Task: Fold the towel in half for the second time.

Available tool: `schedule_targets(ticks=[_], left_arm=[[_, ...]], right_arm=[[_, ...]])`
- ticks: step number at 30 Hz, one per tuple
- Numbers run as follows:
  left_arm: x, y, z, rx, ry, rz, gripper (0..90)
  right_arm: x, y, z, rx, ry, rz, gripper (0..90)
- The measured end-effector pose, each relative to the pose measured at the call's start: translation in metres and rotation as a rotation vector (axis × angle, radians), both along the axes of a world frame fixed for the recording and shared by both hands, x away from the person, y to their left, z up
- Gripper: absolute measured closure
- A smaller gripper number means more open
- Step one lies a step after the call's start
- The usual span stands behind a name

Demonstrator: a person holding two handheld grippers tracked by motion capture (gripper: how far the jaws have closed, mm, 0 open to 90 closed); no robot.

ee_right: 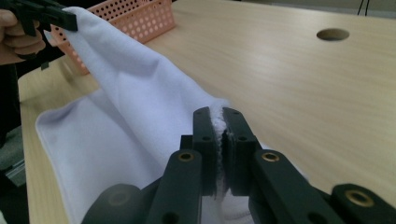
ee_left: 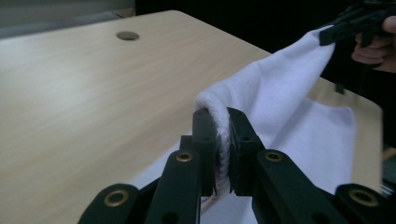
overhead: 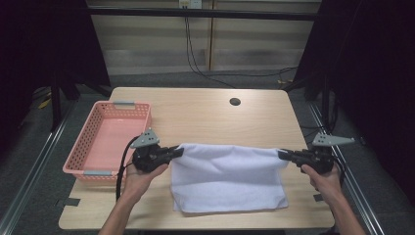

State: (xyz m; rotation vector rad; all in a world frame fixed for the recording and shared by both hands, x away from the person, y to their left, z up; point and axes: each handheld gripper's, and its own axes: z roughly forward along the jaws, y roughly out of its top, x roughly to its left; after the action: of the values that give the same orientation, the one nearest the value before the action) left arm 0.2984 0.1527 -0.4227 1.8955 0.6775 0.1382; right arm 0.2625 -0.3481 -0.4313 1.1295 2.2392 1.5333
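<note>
Towel held taut at both corners

Towel [overhead: 227, 176]: white, stretched over worktop [overhead: 205, 115], top edge lifted, lower part draped on the wood. Pink basket [overhead: 110, 139] at the left, just beside it. Left tool [overhead: 177, 152] clamped on left upper corner; right tool [overhead: 283, 155] clamped on right upper corner. Round hole [overhead: 235, 102] farther back.

high view looks down from above; both gripper views sit close, sharing the white towel [overhead: 227, 176]
</note>
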Motion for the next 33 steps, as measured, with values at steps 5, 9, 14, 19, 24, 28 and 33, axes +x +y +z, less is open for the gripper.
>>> schedule_targets(ticks=[5,9,14,19,24,28,33], left_arm=[[-0.022,0.012,-0.015,0.023,0.028,0.003,83.6],[-0.038,0.012,-0.036,0.088,0.058,-0.022,83.3],[-0.05,0.012,-0.045,0.131,0.104,-0.086,82.5],[-0.065,0.016,-0.049,0.177,0.109,-0.102,81.4],[-0.073,0.026,-0.048,0.162,0.125,-0.131,75.9],[-0.068,0.037,-0.044,0.117,0.123,-0.069,66.4],[-0.046,0.024,-0.042,0.112,0.13,-0.043,58.6]], right_arm=[[-0.025,-0.004,-0.009,-0.032,0.026,0.011,84.4],[-0.042,-0.003,-0.024,-0.068,0.082,0.034,81.2],[-0.061,-0.001,-0.038,-0.133,0.145,0.055,79.3],[-0.077,-0.006,-0.039,-0.135,0.154,0.078,75.2],[-0.085,-0.006,-0.034,-0.105,0.145,0.079,71.4],[-0.085,-0.007,-0.03,-0.071,0.13,0.055,67.3],[-0.066,0.002,-0.033,-0.141,0.14,-0.012,62.1]])
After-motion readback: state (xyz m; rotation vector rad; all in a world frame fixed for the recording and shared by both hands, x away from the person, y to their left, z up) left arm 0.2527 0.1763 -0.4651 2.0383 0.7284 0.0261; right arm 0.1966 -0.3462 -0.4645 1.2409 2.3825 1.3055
